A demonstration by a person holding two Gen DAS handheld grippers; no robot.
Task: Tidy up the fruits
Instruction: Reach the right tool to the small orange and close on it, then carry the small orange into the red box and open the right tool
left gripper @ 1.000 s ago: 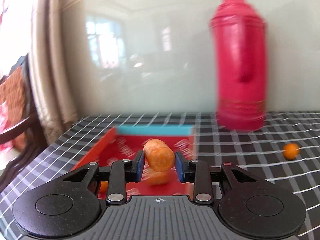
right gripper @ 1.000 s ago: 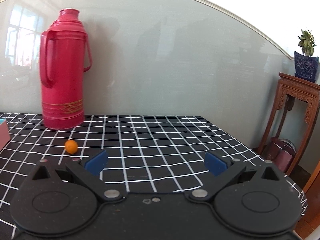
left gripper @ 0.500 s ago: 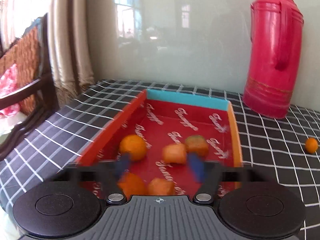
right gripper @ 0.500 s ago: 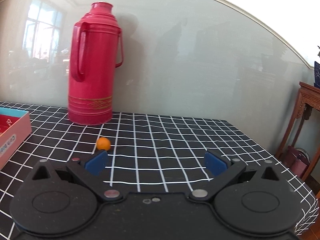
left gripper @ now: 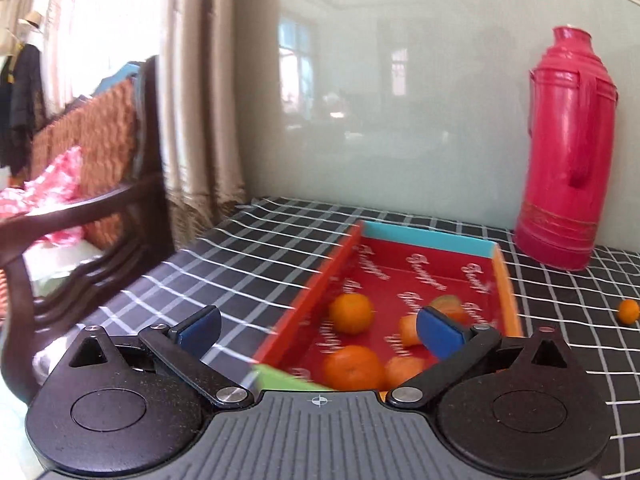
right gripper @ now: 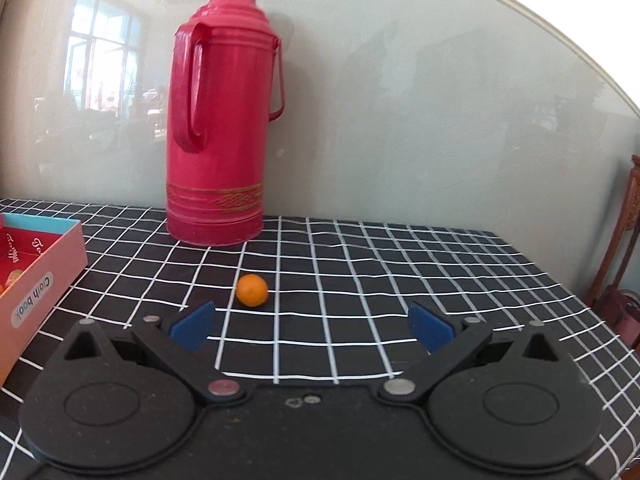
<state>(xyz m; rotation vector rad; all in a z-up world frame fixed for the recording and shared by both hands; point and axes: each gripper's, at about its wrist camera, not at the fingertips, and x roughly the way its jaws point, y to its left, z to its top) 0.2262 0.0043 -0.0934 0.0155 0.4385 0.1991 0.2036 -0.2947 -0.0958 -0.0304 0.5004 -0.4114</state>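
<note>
Glossy plastic flask (right gripper: 218,120), checked cloth (right gripper: 400,272)

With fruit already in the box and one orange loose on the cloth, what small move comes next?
Probably ease the right gripper forward to straddle the loose orange: its fingers stand open and empty just short of it, while the other fruit lies in the red box.

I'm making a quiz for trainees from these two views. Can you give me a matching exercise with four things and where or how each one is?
Things:
1. flask
2. lone orange
3. box
4. right gripper

Descriptions:
A. holds several oranges
B. open, nothing between the pads
C. upright by the wall
D. alone on the checked cloth

Pairs: 1-C, 2-D, 3-A, 4-B
</note>
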